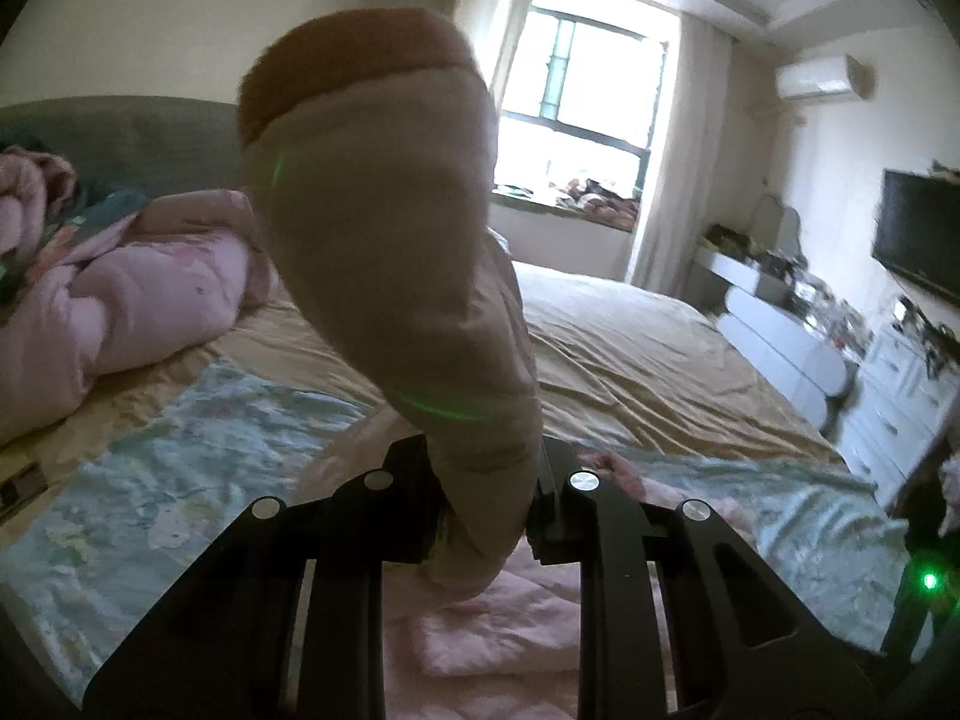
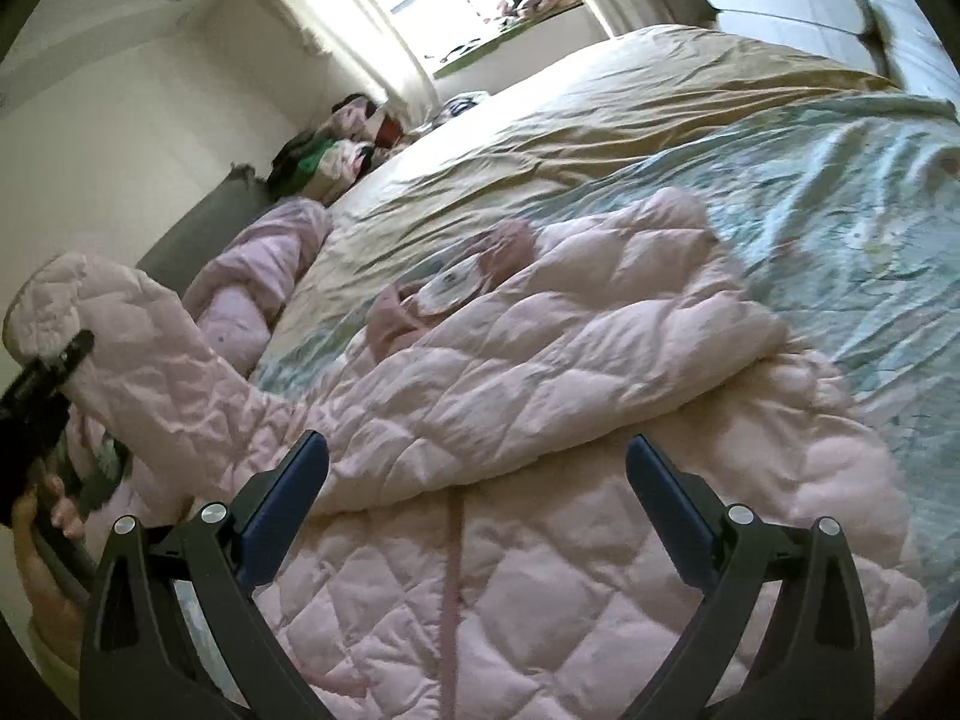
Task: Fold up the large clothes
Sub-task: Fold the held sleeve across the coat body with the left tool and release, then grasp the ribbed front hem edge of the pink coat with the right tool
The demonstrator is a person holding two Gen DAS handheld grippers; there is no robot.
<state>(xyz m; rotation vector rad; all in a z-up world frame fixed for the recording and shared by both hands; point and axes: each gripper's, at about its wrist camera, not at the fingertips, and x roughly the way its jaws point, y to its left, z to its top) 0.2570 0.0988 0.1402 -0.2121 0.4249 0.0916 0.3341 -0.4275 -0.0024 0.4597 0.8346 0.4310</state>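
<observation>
A pink quilted jacket (image 2: 540, 372) lies spread on the bed, one sleeve folded across its body. My left gripper (image 1: 483, 480) is shut on the other sleeve (image 1: 390, 252) and holds it up off the bed; the sleeve stands upright in front of the camera. In the right wrist view that lifted sleeve (image 2: 138, 348) rises at the left with the left gripper (image 2: 42, 384) clamped near its cuff. My right gripper (image 2: 477, 450) is open and empty, just above the jacket's front near its zip.
The bed has a tan sheet (image 1: 648, 348) and a pale blue floral cover (image 1: 180, 456). A pink duvet (image 1: 120, 300) is bunched at the headboard. White drawers (image 1: 888, 396) and a wall TV (image 1: 918, 234) stand to the right.
</observation>
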